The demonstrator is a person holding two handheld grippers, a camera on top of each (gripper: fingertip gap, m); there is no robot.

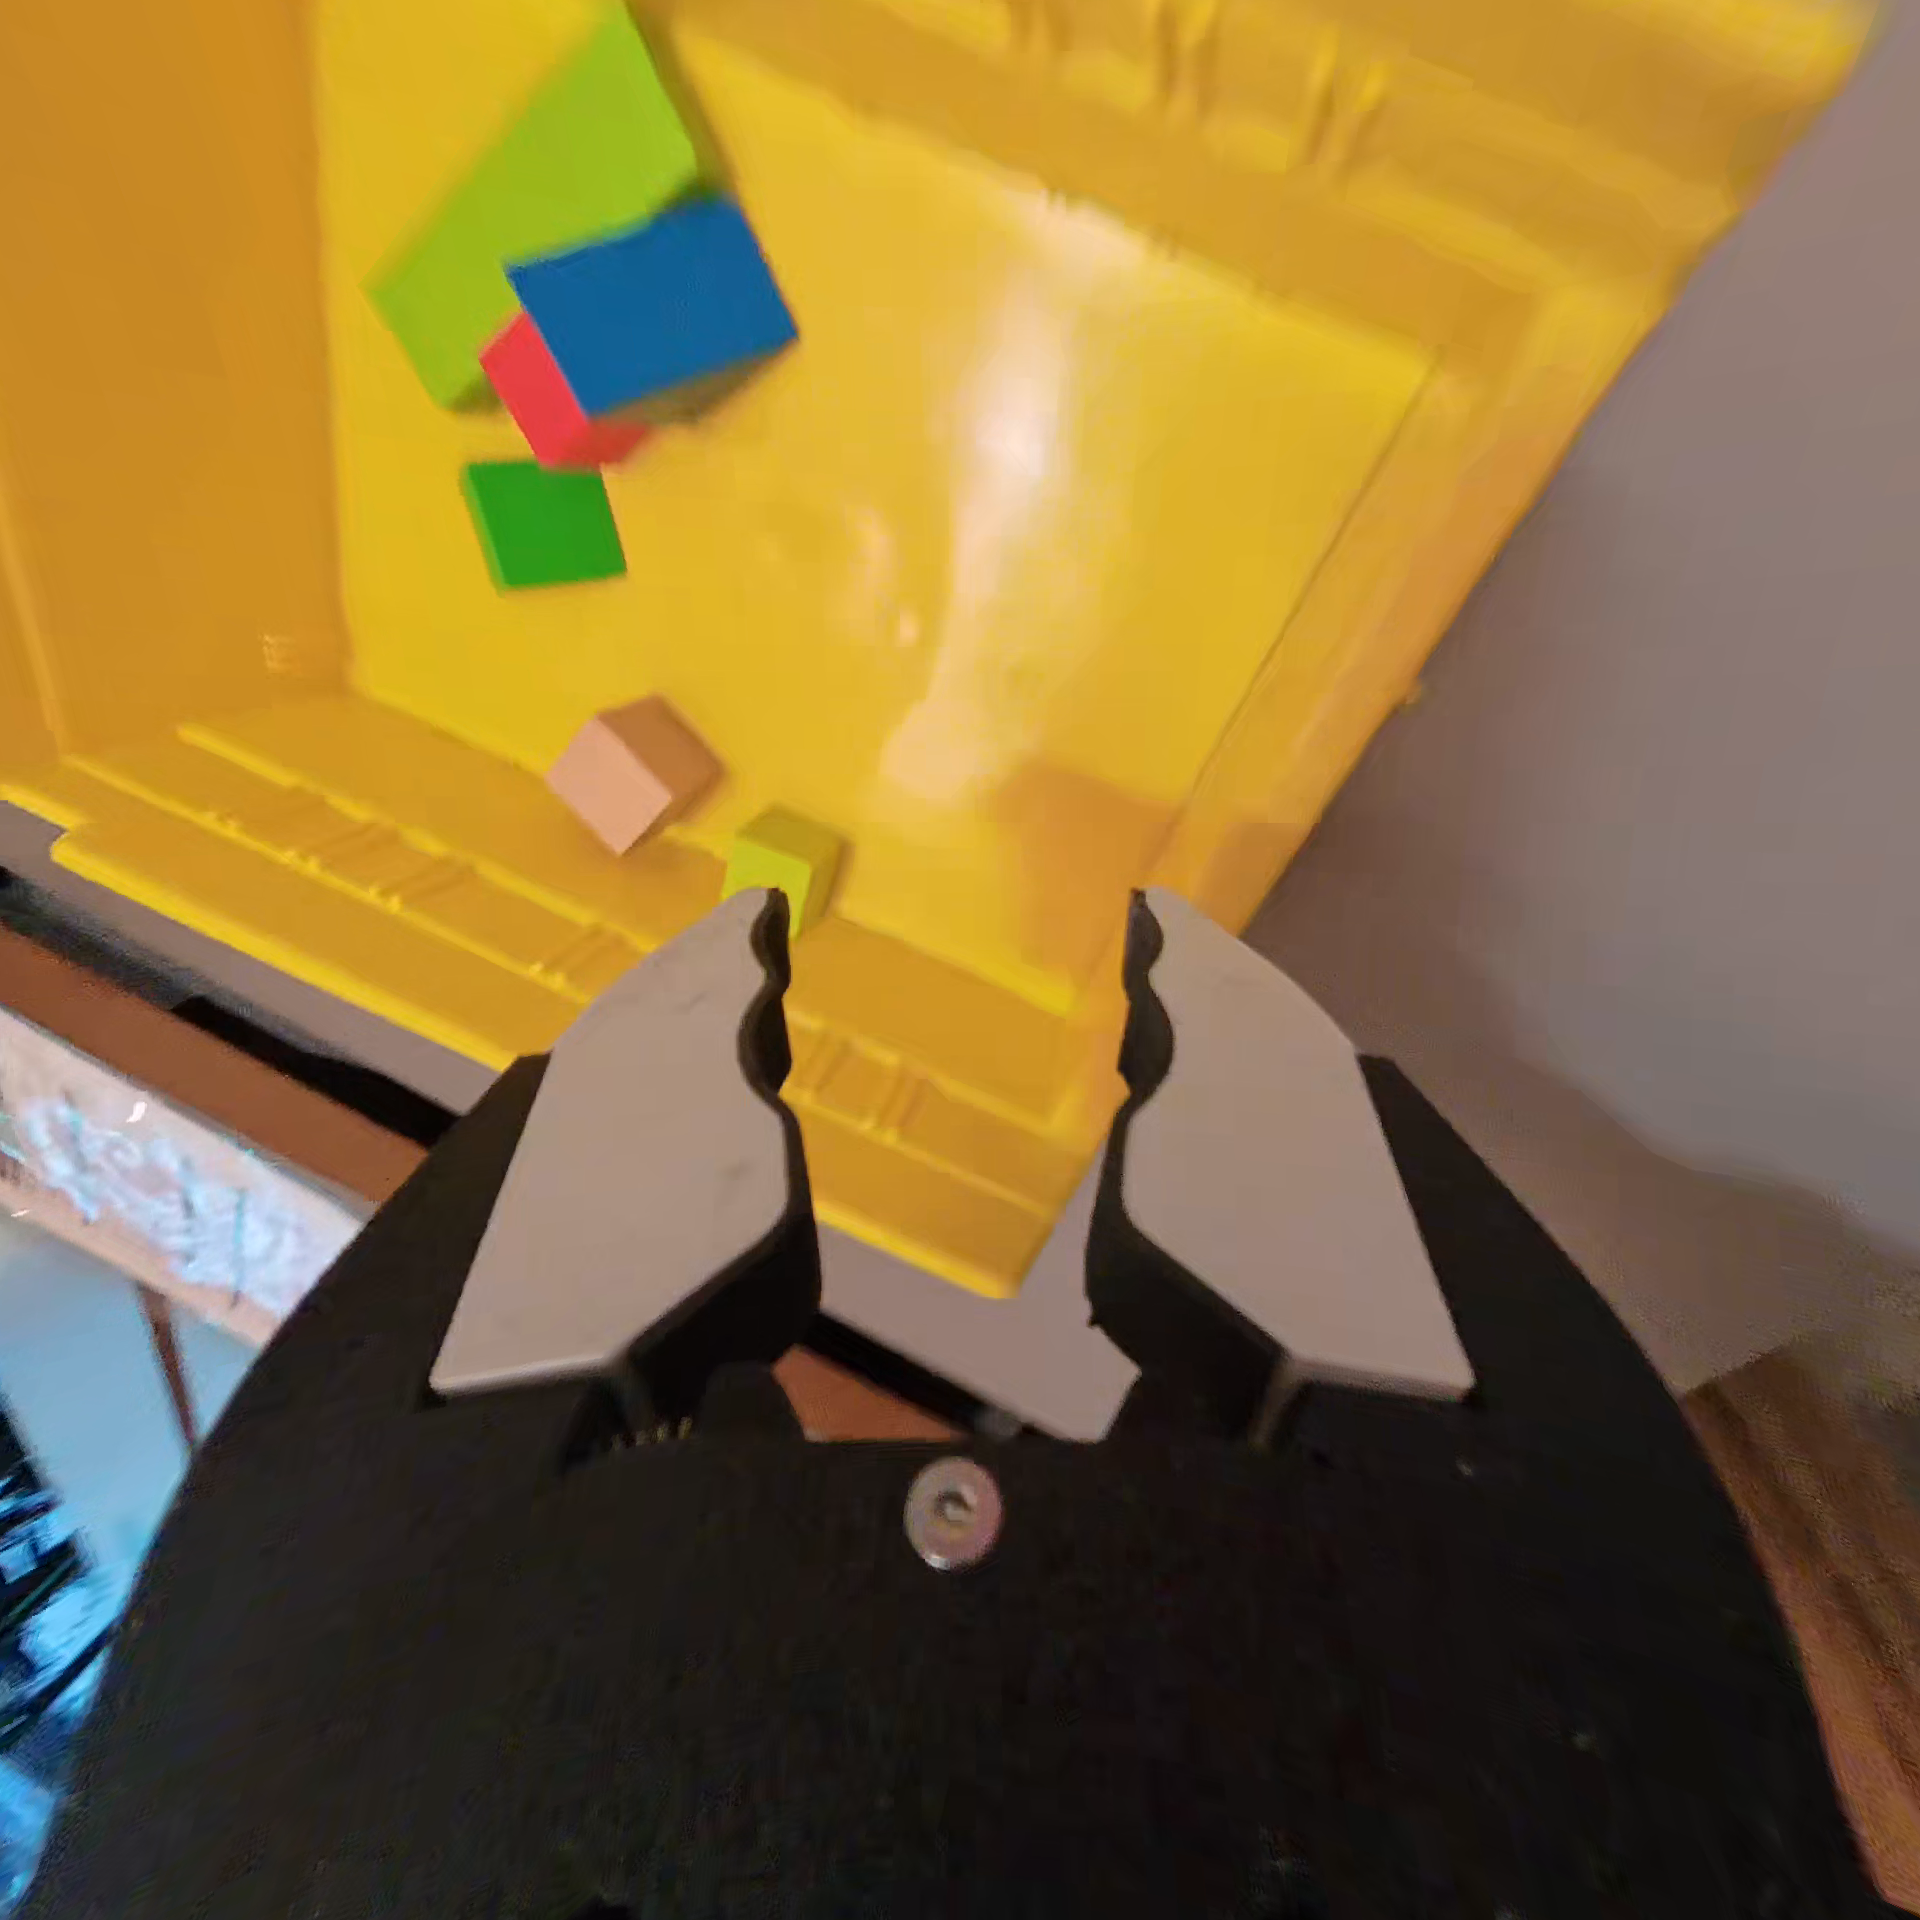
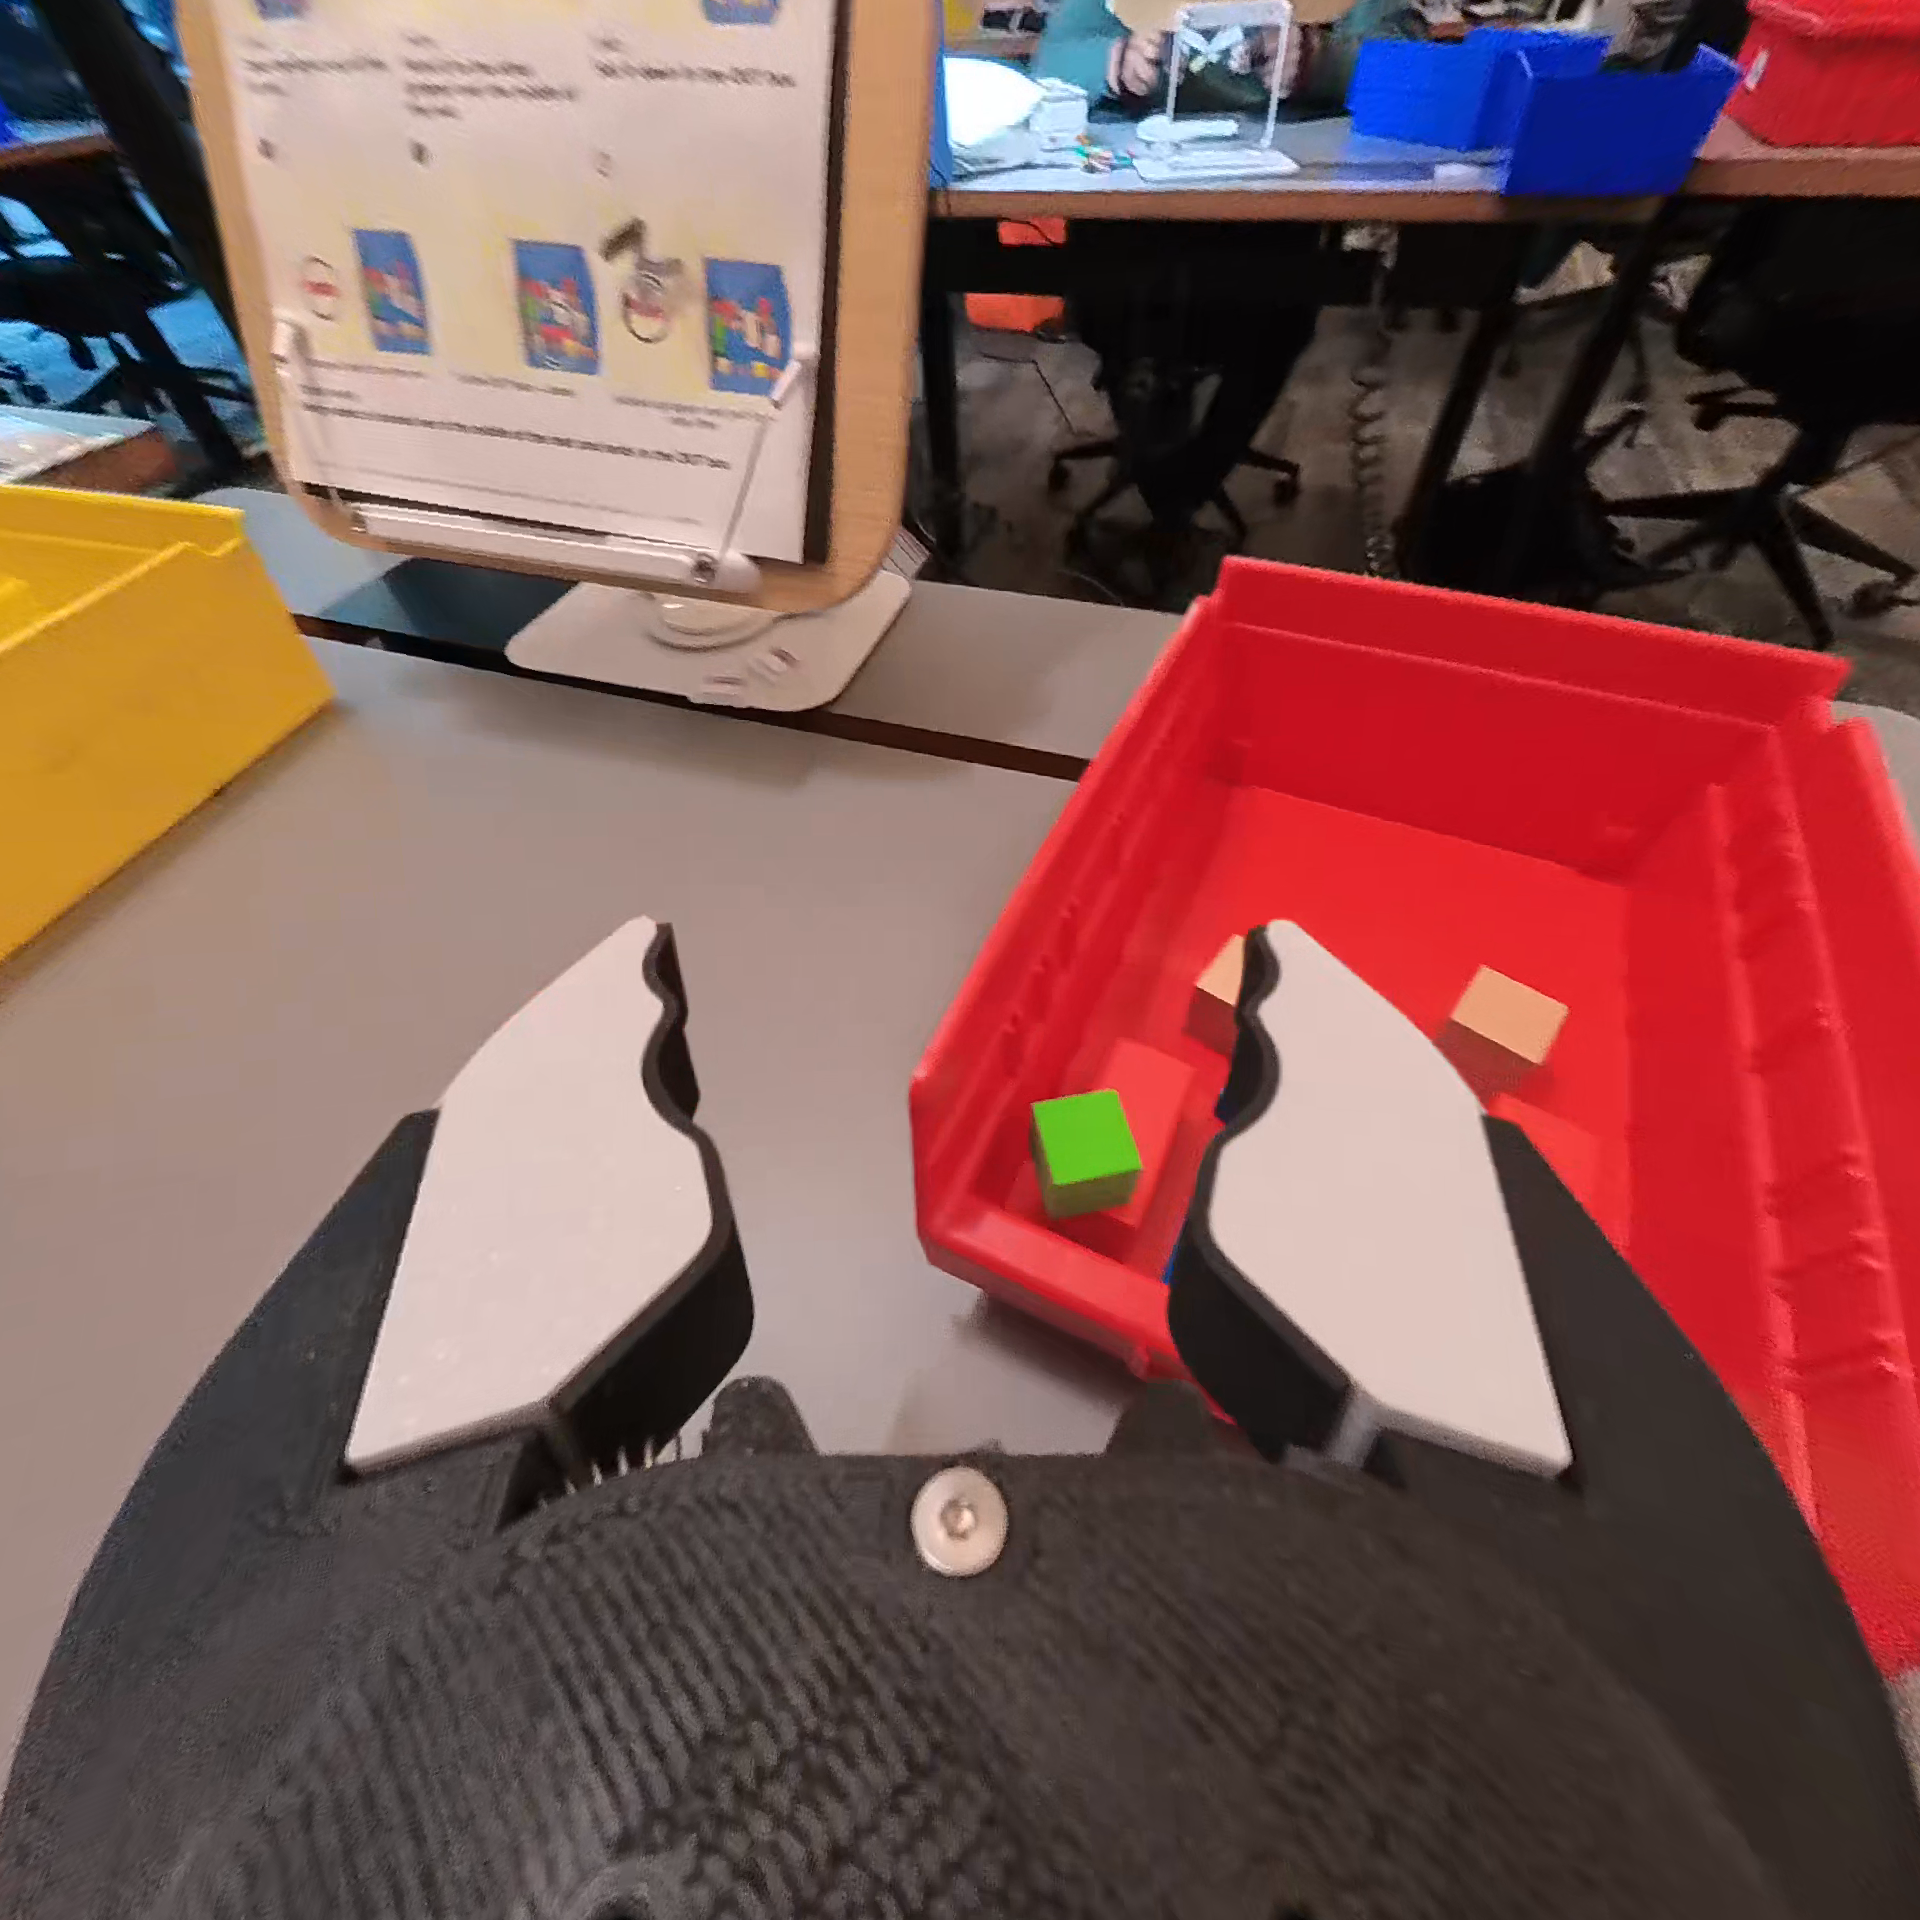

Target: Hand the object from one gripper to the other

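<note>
Yellow plastic bin (image 1: pixel 1039 520) below, the empty, spread left gripper (image 1: pixel 956 914) nears a small lime-green wooden cube (image 1: pixel 784 862) at eleven o'clock, apparently against the wall; crowding could spoil the pick. Right gripper (image 2: pixel 961 945) waits, released.

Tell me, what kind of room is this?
Probably a shared workroom or lab: storage bins, yellow and red, hold toy blocks; an instruction sheet stands on the table, and cluttered desks sit behind.
</note>
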